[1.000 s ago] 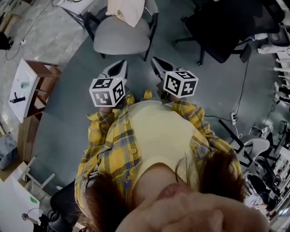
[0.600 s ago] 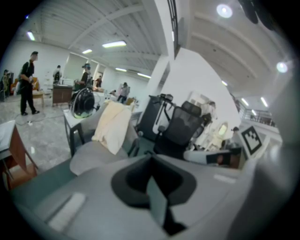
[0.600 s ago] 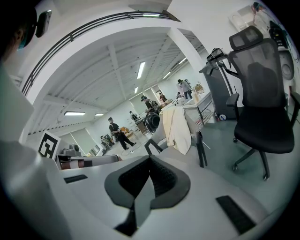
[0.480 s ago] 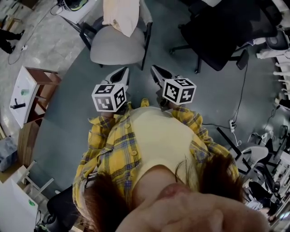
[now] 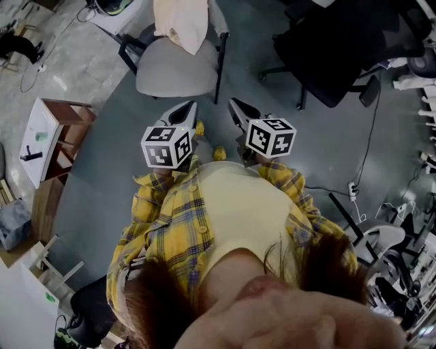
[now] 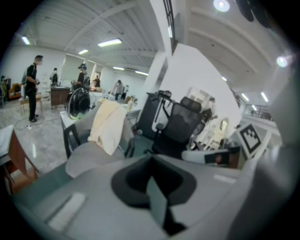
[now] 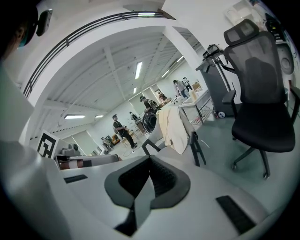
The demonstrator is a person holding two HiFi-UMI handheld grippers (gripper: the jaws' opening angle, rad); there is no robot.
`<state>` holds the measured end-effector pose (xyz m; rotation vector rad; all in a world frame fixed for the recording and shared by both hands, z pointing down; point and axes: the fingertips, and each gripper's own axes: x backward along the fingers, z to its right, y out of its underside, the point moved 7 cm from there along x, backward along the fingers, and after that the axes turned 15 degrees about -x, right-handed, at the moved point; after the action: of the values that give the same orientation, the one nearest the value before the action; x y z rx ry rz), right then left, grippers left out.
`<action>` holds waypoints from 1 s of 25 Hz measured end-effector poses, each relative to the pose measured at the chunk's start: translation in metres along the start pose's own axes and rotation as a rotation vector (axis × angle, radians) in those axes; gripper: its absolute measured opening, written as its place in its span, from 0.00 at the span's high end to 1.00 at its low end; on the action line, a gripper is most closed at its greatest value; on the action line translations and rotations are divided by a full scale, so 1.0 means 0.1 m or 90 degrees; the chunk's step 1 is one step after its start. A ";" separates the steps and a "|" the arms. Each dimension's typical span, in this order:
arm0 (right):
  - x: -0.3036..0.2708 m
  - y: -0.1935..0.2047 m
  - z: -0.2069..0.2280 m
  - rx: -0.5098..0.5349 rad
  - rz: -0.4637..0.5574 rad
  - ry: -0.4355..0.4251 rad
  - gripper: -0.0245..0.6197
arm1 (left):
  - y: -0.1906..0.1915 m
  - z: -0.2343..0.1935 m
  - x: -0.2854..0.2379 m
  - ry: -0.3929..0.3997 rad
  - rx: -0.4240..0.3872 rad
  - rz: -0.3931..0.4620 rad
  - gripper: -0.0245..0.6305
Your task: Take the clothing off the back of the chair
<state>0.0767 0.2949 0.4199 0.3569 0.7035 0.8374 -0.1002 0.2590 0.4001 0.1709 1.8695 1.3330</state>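
1. Left tongs [image 5: 188, 108] [image 6: 151, 161]: grey two-jaw tool bearing a marker cube, held out before the person's chest. Jaws are pressed together with nothing between them.
2. Right tongs [image 5: 235, 105] [image 7: 149, 160]: matching tool, level with the left tongs and just beside them. Jaws are closed on nothing.
3. Cream cloth garment [image 5: 182, 20] [image 6: 108, 126] [image 7: 172, 129]: draped over the backrest of the grey chair, its folds hanging down toward the seat. It lies ahead of both tongs, well apart from them, and is not yet taken off.
4. Grey padded chair with black frame and armrests [image 5: 176, 68] [image 6: 89, 154] [image 7: 193, 137]: stands on the grey floor [image 5: 102, 170] directly ahead of the tongs, seat toward the person.
5. Black mesh office chair on castors [image 5: 340, 48] [image 6: 180, 126] [image 7: 260, 93]: to the right of the grey chair, apart from it.
6. White-topped wooden table [image 5: 41, 129]: at the person's left, with a small dark object on top.
7. Yellow plaid shirt [image 5: 170, 232]: worn by the person over a pale yellow top.
8. Several distant people [image 7: 123, 132]: standing far back in the hall.
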 end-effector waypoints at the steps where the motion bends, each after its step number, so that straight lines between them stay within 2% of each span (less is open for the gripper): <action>1: 0.00 -0.01 0.01 -0.002 0.002 0.001 0.94 | -0.02 -0.01 -0.01 -0.001 0.000 0.002 0.96; 13: -0.39 -0.31 0.11 -0.005 0.003 0.013 0.94 | -0.19 -0.45 -0.39 -0.014 -0.017 0.007 0.96; 25: -1.33 -0.89 -0.06 0.015 -0.024 0.017 0.94 | -0.54 -1.35 -0.83 -0.019 0.006 0.009 0.96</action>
<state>0.0602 0.1357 0.4233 0.3536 0.7430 0.7990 -0.1186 0.0933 0.4137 0.2086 1.8524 1.3252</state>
